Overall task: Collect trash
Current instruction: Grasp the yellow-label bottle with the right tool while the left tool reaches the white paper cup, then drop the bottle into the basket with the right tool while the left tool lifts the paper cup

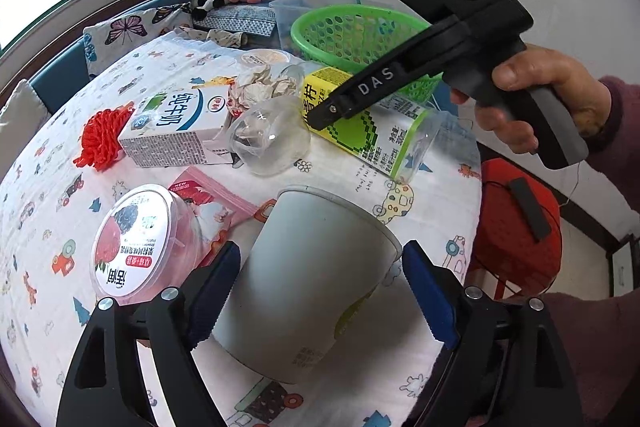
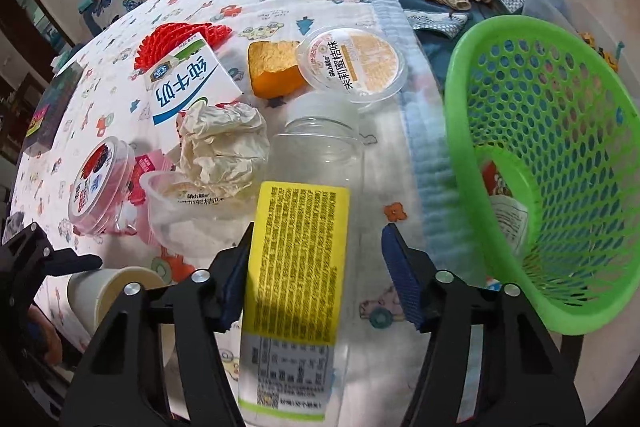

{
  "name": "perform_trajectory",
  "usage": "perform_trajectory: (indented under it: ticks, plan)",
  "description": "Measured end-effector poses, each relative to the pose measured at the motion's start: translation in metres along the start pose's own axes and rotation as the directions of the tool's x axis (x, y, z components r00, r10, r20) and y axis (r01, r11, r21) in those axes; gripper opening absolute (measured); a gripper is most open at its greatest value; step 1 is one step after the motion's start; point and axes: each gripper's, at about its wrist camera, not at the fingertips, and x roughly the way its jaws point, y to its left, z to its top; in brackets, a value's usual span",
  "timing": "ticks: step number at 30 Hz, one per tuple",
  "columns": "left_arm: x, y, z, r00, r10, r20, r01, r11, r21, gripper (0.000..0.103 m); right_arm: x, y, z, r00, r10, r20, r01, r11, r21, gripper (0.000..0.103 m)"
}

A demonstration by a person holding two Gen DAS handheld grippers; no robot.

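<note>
Straddled by the wide left tongs [image 1: 320, 291], a cup [image 1: 308, 283] lies near the worktop's [image 1: 60, 147] edge; a bottle [image 2: 304, 227] is bracketed by the wide right tongs [image 2: 316, 279], ungripped. Either could be rolled off by an off-centre closure.

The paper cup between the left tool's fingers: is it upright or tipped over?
Tipped over. The paper cup lies on its side on the tablecloth, its rim pointing away from the left tool.
</note>
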Motion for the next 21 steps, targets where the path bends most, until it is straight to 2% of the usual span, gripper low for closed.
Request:
perform_trajectory:
  ticks: [2,5,9,10,13,21]
  plan:
    - [0.003,-0.001,0.001,1.000,0.003,-0.010,-0.003,1.000,0.006,0.084,-0.004,0.000,-0.001,1.000,0.014,0.010,-0.014,1.000,0.000,0.047]
    - [0.005,-0.004,0.000,1.000,0.006,-0.016,-0.006,1.000,0.031,0.084,-0.012,-0.001,-0.005,0.999,-0.010,0.033,0.010,1.000,-0.017,0.046]
    - [0.006,-0.007,-0.001,1.000,0.026,-0.010,-0.025,0.998,0.056,0.080,-0.027,-0.009,-0.011,0.998,0.019,0.065,-0.018,1.000,-0.013,0.046]
    - [0.005,-0.008,-0.002,1.000,0.025,-0.006,-0.024,0.998,0.055,0.075,-0.031,-0.011,-0.012,0.997,0.023,0.074,-0.022,1.000,-0.011,0.046]
    - [0.004,-0.009,-0.001,0.999,0.033,0.005,-0.033,0.999,0.039,0.068,-0.041,-0.018,-0.014,0.995,0.033,0.090,-0.033,0.999,-0.005,0.046]
    - [-0.002,-0.014,0.002,0.998,0.044,0.035,-0.044,0.999,0.005,0.063,-0.076,-0.049,-0.012,0.986,0.004,0.164,-0.009,0.999,0.034,0.046]
